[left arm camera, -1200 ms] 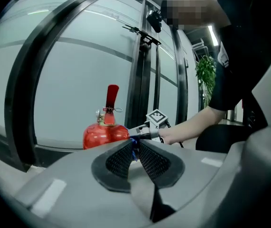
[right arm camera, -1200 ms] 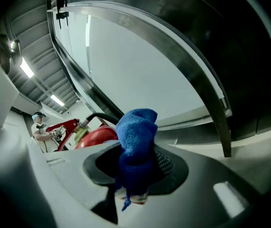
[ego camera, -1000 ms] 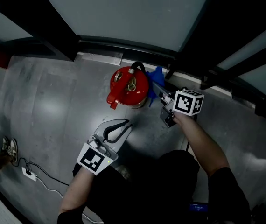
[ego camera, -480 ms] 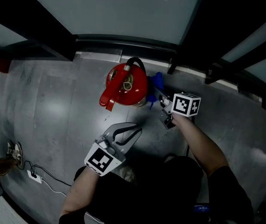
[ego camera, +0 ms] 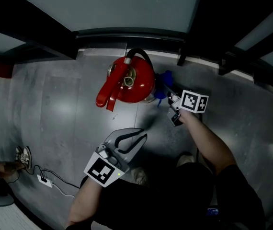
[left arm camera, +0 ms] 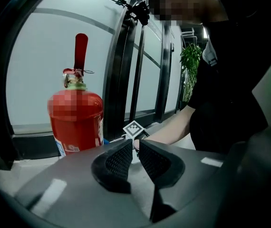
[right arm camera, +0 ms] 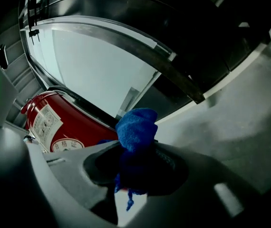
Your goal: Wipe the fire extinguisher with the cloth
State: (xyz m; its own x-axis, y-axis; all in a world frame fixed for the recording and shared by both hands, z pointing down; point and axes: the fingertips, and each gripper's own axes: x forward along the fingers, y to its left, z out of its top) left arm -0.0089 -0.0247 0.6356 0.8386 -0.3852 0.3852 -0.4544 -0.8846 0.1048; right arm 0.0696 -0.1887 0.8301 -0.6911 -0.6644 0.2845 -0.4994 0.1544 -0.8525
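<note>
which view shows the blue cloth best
The right gripper view: the cloth fills the centre, bunched between the right gripper's fingers. The head view shows only a small blue patch beside the fire extinguisher; the left gripper view shows hardly any.

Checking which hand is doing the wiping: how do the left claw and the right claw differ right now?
The right claw is shut on the blue cloth; the left claw holds nothing, its jaws nearly together. The right claw sits close beside the fire extinguisher, at its red body; the left claw hangs farther back, apart from it. Both face the fire extinguisher.
</note>
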